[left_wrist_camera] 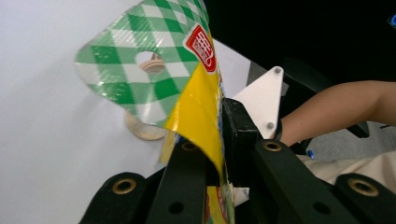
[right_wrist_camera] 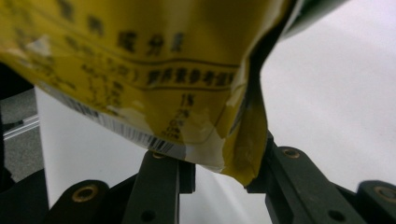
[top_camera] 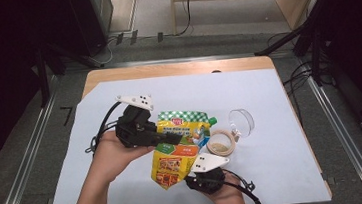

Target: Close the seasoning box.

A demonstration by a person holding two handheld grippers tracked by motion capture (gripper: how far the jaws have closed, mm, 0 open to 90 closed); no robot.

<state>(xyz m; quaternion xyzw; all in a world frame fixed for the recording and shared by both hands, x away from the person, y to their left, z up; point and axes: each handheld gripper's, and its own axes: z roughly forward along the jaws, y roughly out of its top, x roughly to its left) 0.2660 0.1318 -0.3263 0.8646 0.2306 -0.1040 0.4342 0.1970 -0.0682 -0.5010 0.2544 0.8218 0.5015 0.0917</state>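
While I have the pouch [top_camera: 176, 147] lifted off the bench [top_camera: 283, 137] between both hands, I'd judge the safest course is a steady, level hold, no twisting, so the thin film doesn't crease or slip. My left gripper [top_camera: 165, 137] is clamped nearly shut on the pouch's side edge; my right gripper [top_camera: 196, 173] is pinched onto its bottom corner. The pouch is glossy yellow with a green-and-white checked top, a hang hole and a green spout cap, hanging just beside the tape roll [top_camera: 220, 143] and clear cup [top_camera: 241, 122].
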